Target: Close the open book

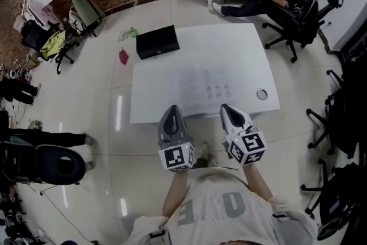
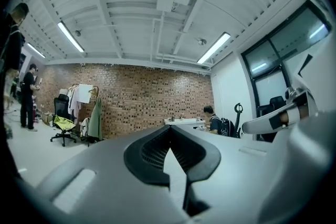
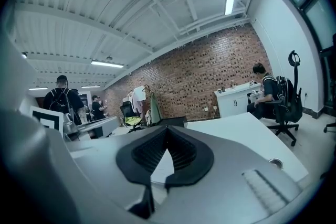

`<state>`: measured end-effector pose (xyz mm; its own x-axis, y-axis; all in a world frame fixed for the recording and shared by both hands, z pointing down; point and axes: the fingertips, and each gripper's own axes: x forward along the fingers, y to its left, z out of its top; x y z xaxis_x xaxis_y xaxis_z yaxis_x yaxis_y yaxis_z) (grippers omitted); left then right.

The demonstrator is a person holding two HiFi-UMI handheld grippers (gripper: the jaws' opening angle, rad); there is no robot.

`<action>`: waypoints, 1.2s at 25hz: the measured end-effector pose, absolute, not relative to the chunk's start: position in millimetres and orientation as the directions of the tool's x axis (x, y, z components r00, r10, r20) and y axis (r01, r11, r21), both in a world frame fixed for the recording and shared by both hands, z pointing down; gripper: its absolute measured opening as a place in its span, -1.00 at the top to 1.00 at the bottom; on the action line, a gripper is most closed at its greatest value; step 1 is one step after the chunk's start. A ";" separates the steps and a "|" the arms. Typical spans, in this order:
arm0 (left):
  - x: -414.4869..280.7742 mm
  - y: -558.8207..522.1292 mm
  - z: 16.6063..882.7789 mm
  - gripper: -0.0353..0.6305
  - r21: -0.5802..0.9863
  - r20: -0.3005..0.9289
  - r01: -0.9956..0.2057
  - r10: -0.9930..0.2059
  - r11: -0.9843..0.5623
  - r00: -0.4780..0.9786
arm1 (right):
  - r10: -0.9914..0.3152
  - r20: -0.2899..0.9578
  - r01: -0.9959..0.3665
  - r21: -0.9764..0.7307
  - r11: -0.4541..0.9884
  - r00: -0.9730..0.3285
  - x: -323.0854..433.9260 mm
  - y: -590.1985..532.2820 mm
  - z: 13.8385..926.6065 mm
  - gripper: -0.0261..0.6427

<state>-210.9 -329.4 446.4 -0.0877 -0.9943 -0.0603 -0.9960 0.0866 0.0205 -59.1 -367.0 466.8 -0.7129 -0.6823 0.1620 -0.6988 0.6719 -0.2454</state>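
The left gripper (image 1: 172, 116) hovers at the near edge of the white tabletop (image 1: 153, 89), its fingers pressed together on nothing. The open book (image 1: 207, 89) lies flat mid-tabletop, just beyond both grippers. The right gripper (image 1: 234, 115) is alongside, its fingers likewise pressed together and empty.

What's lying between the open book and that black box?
Nothing; the head view shows only bare white table between the open book and the black box.

Left gripper (image 1: 172, 113) sitting lower centre of frame, pointing toward top, jaws pressing together, gripping nothing. Right gripper (image 1: 232, 111) lying just right of it, parallel, jaws likewise meeting, empty. Left forearm (image 1: 175, 198) and right forearm (image 1: 259, 181) reaching up from bottom edge.
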 end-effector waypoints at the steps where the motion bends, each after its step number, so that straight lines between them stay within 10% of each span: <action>1: -212.9 -332.2 452.6 0.86 0.025 -0.052 -0.996 -0.994 0.090 -0.091 | -0.682 0.166 -0.699 -0.246 0.671 -0.713 -61.3 -368.0 468.6 0.91; 8: -226.1 -342.4 556.9 0.85 0.505 0.088 -0.856 -0.993 0.114 -0.080 | -0.654 0.190 -0.680 -0.271 0.682 -0.732 -77.2 -368.1 480.8 0.91; 13: -218.2 -346.8 637.2 0.55 0.819 0.201 -0.545 -0.979 0.181 -0.024 | -0.673 0.219 -0.705 -0.291 0.646 -0.707 -74.1 -376.8 493.6 0.91; 30: -217.9 -350.1 706.8 0.44 0.941 0.316 -0.127 -0.949 0.314 -0.004 | -0.671 0.337 -0.751 -0.289 0.594 -0.661 -80.6 -396.1 527.0 0.91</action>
<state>-217.9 -350.1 706.8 -0.0039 -0.9489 0.3157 -0.1274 0.3136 0.9410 -80.6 -396.1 527.0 -0.6607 -0.6707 0.3371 -0.7506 0.5943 -0.2888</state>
